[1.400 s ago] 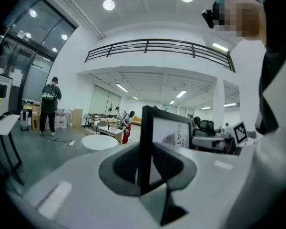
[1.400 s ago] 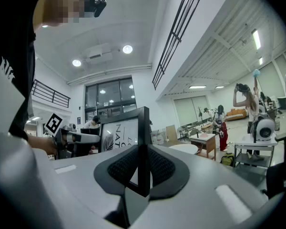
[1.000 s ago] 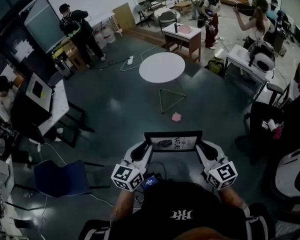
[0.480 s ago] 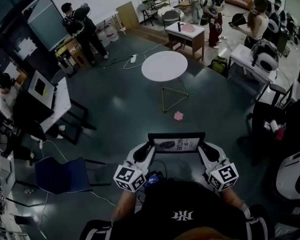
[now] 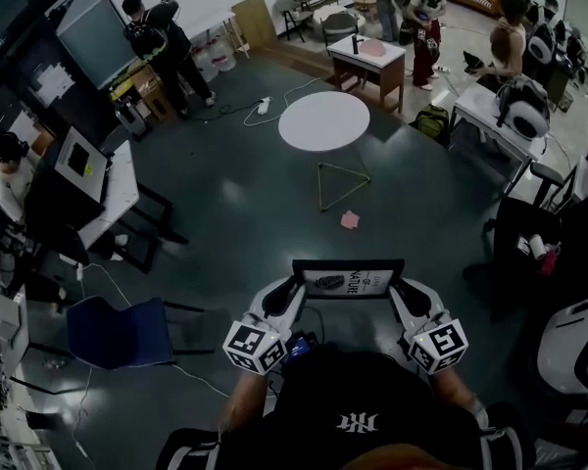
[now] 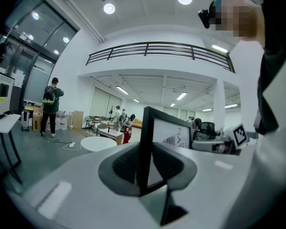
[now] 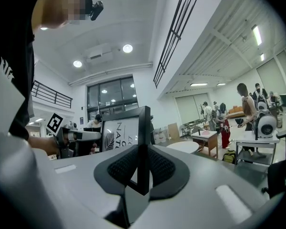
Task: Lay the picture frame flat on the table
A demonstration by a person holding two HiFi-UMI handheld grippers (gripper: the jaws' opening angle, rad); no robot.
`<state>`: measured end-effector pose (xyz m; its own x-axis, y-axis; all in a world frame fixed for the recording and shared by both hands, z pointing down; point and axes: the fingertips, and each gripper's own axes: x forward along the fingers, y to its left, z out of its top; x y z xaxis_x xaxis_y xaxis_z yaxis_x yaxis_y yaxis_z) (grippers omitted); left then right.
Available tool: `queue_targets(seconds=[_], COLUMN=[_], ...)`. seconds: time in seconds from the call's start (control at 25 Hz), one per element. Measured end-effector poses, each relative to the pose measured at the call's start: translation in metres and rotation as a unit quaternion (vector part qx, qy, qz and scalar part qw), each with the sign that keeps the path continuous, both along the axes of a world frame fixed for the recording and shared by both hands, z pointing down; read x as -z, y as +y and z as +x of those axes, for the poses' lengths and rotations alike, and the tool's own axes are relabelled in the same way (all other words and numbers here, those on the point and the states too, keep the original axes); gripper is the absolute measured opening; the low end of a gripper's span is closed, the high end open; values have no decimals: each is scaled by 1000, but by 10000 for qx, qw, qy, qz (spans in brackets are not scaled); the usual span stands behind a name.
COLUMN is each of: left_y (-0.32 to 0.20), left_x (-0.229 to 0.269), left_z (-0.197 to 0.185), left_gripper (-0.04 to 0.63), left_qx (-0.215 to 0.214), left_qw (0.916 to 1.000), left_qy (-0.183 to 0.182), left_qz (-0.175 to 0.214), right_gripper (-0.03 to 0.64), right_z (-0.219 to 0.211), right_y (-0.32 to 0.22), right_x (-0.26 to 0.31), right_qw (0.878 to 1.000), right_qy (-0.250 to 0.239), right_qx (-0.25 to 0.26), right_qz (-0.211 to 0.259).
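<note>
The upright picture frame [image 5: 348, 281] hangs at 12 o'clock above the floor [image 5: 245, 213], the left hand-held gripper [image 5: 292, 288] clamping its 9 o'clock edge and the right hand-held gripper [image 5: 403, 289] its 3 o'clock edge.

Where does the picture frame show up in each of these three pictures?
Head view: picture frame low centre, just ahead of the person.
Left gripper view: picture frame centre, edge-on between the jaws, print running right.
Right gripper view: picture frame centre, edge-on between the jaws, print running left.
Shared landmark: round white table beyond the frame.
</note>
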<state>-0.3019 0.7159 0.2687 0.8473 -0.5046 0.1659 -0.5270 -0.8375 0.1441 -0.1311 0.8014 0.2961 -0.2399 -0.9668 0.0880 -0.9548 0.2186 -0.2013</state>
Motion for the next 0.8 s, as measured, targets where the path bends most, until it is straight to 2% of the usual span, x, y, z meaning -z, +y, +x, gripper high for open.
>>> queue_targets(seconds=[0.8], left_y=[4], left_x=[-19], left_z=[-2], left_gripper=[81], left_qx=[344], left_qw=[9991], left_qy=[-27], left_qz=[-227], right_gripper=[60], right_z=[4], right_y=[-9], right_x=[-13], right_qw=[9994], right_qy=[-17], right_qx=[311], right_qz=[-172])
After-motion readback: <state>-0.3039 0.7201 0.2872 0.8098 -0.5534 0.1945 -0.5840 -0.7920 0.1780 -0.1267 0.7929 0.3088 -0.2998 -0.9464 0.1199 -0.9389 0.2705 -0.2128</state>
